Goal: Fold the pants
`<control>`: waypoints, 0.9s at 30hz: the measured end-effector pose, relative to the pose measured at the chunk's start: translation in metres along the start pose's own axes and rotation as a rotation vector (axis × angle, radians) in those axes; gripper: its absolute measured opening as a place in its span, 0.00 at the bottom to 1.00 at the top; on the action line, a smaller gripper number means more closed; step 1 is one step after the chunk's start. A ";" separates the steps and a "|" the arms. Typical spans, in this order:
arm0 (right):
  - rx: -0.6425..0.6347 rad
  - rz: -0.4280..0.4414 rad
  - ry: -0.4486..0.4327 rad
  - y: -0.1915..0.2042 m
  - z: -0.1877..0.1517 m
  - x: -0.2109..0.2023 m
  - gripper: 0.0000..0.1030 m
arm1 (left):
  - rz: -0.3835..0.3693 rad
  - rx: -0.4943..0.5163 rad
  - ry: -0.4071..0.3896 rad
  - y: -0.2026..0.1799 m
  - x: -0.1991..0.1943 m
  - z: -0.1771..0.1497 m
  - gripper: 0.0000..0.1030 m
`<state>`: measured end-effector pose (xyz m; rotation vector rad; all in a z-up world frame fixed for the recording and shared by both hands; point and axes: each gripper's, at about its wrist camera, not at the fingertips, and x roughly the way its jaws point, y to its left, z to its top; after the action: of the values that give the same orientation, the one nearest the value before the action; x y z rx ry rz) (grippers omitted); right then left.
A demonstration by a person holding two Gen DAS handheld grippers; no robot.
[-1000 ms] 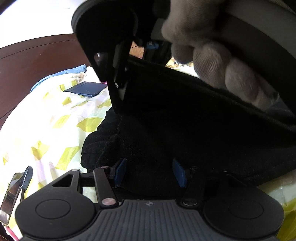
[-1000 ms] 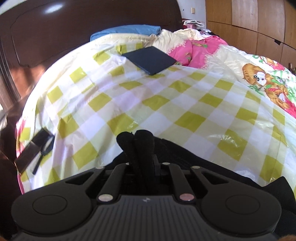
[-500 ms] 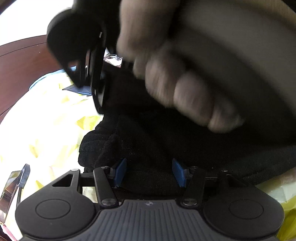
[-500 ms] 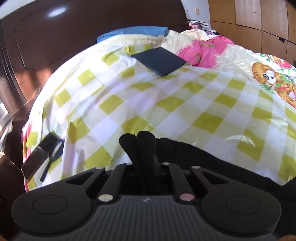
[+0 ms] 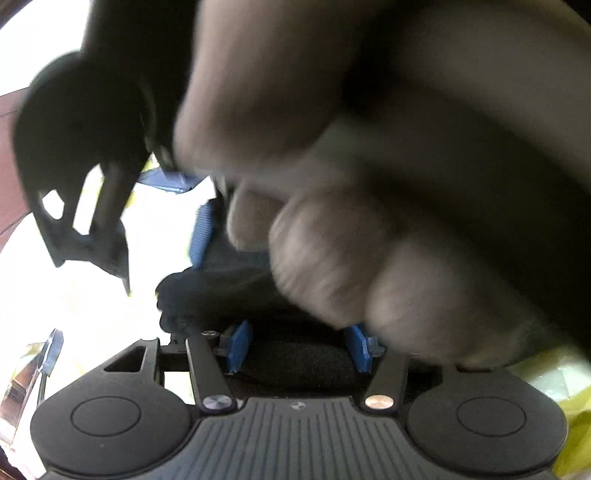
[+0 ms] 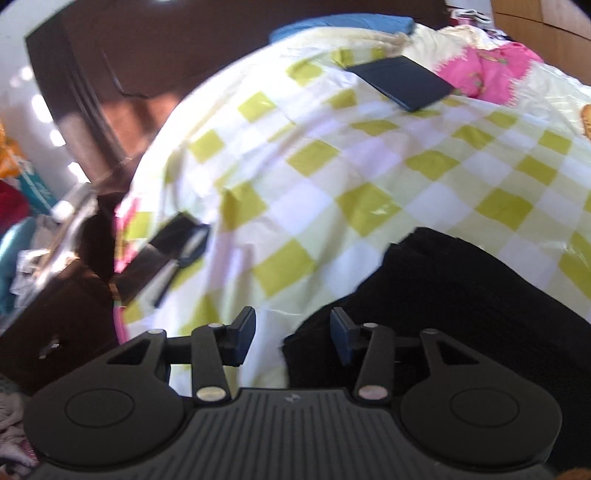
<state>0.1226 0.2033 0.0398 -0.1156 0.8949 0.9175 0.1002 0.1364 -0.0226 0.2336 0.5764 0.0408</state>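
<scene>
The black pants (image 6: 461,314) lie in a folded heap on the yellow-checked bedspread (image 6: 332,173). My right gripper (image 6: 291,332) is opening its jaws just above the pants' left edge. No cloth is pinched between its blue pads (image 6: 245,334). In the left wrist view a gloved hand (image 5: 369,221) holding the right gripper fills most of the frame, blurred. My left gripper (image 5: 300,350) stands open low over the pants (image 5: 221,288), with black cloth lying between and under its pads.
A folded dark blue item (image 6: 402,85) lies farther up the bed, near a blue pillow (image 6: 343,26) and a pink blanket (image 6: 487,70). A dark flat thing (image 6: 177,240) hangs at the bed's left edge. The dark wooden headboard (image 6: 147,55) stands behind, with clutter at far left.
My right gripper has opened and let go of the black cloth it pinched, and its view has swung down and left. The gloved hand moved closer over the left camera. The left gripper kept still.
</scene>
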 end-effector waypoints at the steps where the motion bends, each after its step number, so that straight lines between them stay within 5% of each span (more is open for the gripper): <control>1: -0.002 -0.004 -0.019 0.001 0.000 -0.009 0.44 | 0.000 -0.005 0.000 0.001 -0.003 0.000 0.66; 5: 0.045 -0.092 -0.112 -0.028 0.000 -0.065 0.46 | 0.019 0.018 -0.001 0.006 -0.020 -0.002 0.66; 8: 0.107 -0.245 -0.154 -0.072 -0.015 -0.117 0.51 | 0.048 0.051 -0.002 0.007 -0.032 0.003 0.66; 12: 0.250 -0.464 -0.147 -0.137 -0.062 -0.174 0.53 | 0.085 0.110 -0.031 0.007 -0.039 0.017 0.66; 16: 0.458 -0.553 -0.137 -0.188 -0.124 -0.212 0.55 | 0.101 0.155 -0.055 0.002 -0.034 0.032 0.66; 21: 0.721 -0.423 -0.197 -0.232 -0.182 -0.220 0.55 | 0.066 0.160 0.010 -0.005 -0.012 0.038 0.66; 27: 0.752 -0.274 -0.267 -0.256 -0.182 -0.207 0.62 | 0.102 0.191 -0.016 -0.017 -0.035 0.059 0.66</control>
<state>0.1369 -0.1701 0.0005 0.5097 0.8943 0.2907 0.1030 0.1035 0.0402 0.4487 0.5529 0.0822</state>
